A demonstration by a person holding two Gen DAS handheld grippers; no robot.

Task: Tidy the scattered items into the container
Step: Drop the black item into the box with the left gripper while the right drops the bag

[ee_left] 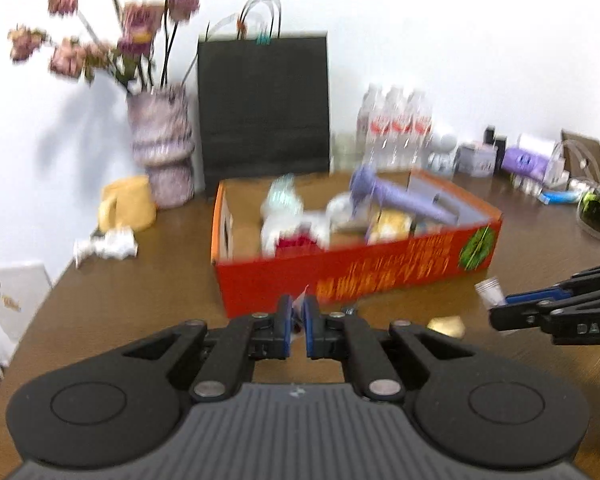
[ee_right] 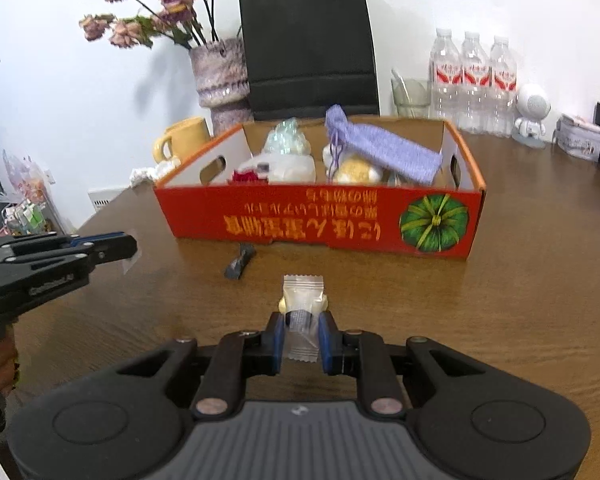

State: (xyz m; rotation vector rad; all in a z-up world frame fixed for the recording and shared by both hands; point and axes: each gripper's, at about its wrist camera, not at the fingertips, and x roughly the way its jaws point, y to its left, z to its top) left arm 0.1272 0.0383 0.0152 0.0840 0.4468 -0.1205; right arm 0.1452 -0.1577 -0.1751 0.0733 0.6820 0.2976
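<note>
A red cardboard box [ee_left: 340, 276] [ee_right: 284, 216] stands open on the brown table and holds several items, among them a purple knitted pouch [ee_right: 380, 148] and white bags. My left gripper [ee_left: 297, 312] is shut on a small thin packet [ee_left: 300, 304], held just in front of the box. My right gripper [ee_right: 303, 330] [ee_left: 496, 312] is shut on a clear-wrapped snack packet [ee_right: 302, 300] [ee_left: 489, 290], above the table in front of the box. A gold-wrapped sweet [ee_left: 446, 326] and a small dark wrapped item [ee_right: 239, 264] lie on the table near the box front.
Behind the box stand a black paper bag [ee_right: 310, 48], a vase of dried flowers [ee_right: 220, 76], a yellow mug [ee_right: 182, 140], water bottles [ee_right: 472, 80], a glass [ee_right: 410, 98] and a white robot figure [ee_right: 532, 120]. Crumpled white paper [ee_left: 106, 246] lies at the left edge.
</note>
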